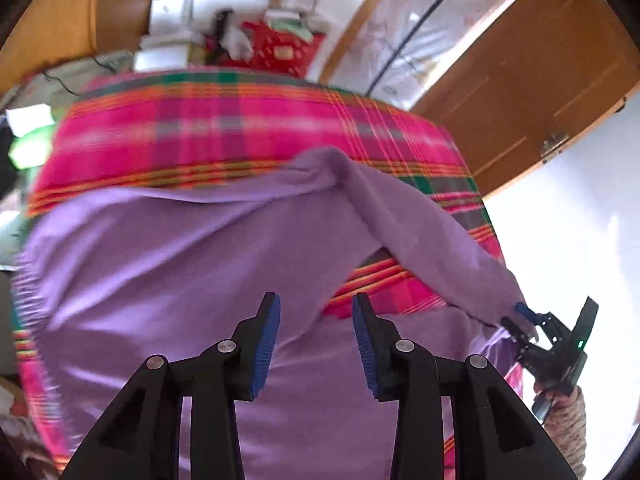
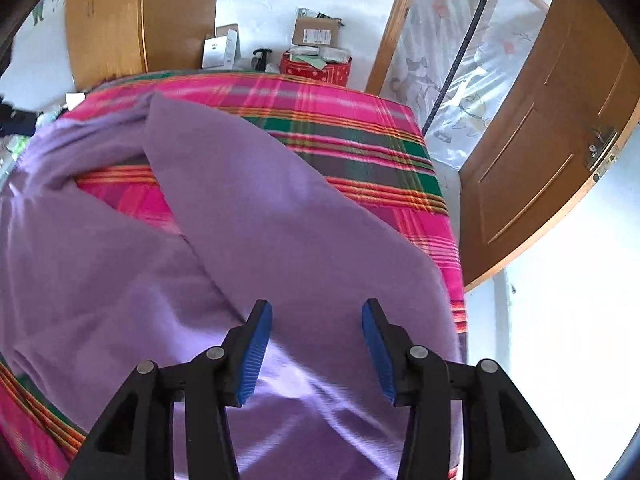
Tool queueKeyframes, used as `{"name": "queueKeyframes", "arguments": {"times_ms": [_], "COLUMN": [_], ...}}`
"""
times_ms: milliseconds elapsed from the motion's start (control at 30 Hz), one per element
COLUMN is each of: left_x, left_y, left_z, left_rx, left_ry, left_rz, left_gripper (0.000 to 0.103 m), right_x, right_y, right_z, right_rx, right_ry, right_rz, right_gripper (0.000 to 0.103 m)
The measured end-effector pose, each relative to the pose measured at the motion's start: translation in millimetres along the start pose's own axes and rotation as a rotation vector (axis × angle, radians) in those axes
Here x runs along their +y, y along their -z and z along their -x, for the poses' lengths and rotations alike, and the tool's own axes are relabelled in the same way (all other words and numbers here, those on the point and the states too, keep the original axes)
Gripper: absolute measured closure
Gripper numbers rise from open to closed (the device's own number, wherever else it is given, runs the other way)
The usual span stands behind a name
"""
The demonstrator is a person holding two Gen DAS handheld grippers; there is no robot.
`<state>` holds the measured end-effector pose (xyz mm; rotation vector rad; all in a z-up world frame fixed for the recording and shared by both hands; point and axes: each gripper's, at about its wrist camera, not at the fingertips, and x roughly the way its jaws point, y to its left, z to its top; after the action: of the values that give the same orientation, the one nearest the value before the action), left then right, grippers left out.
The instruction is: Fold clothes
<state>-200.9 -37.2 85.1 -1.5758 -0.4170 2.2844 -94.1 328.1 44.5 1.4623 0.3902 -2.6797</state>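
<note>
A purple long-sleeved garment (image 1: 168, 264) lies spread over a pink plaid blanket (image 1: 224, 128) on a bed. My left gripper (image 1: 316, 308) hovers open over the garment's body, nothing between its blue pads. One sleeve (image 1: 416, 224) runs diagonally to the right, ending at my right gripper (image 1: 536, 320), which a hand in a knitted sleeve (image 1: 568, 424) holds. In the right wrist view my right gripper (image 2: 317, 314) stands open just above the purple garment (image 2: 280, 220), with cloth lying below the gap. Whether the pads touch the cloth, I cannot tell.
The plaid blanket (image 2: 360, 148) covers the bed to its far and right edges. Behind the bed stand a red box (image 2: 316, 70) and cardboard boxes (image 2: 316, 32) against a white wall. A wooden door (image 2: 540, 152) stands open at the right, a wooden cabinet (image 2: 120, 20) at the left.
</note>
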Motion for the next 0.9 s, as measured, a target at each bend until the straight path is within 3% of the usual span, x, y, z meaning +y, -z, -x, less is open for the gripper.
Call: {"name": "queueKeyframes", "arguments": {"times_ms": [167,333,533,667,900], "left_x": [-24,-43,-42,-45,-52], "left_y": [-18,-31,-33,-32,-38], "left_z": [-51,-91,-114,-127,-132], "left_rx": [0.065,0.125,0.159,0.171,0.136], "left_ry": [0.112,0.112,0.121,0.13,0.175], "left_rz": [0.078,0.103,0.149,0.178,0.238], "left_gripper": [0.064,0.063,0.063,0.062,0.059], "right_x": [-7,-7,-6,-4,0], "right_y": [11,17,21,20,27], "right_z": [-3,2,18,14,5], "right_rx": [-0.015,-0.039,-0.11,-0.107,-0.08], "right_ry": [-0.056,-0.082,-0.12,-0.162,-0.111], "right_rz": [0.053,0.097,0.086,0.096,0.158], "right_gripper": [0.055,0.055,0.055,0.055,0.06]}}
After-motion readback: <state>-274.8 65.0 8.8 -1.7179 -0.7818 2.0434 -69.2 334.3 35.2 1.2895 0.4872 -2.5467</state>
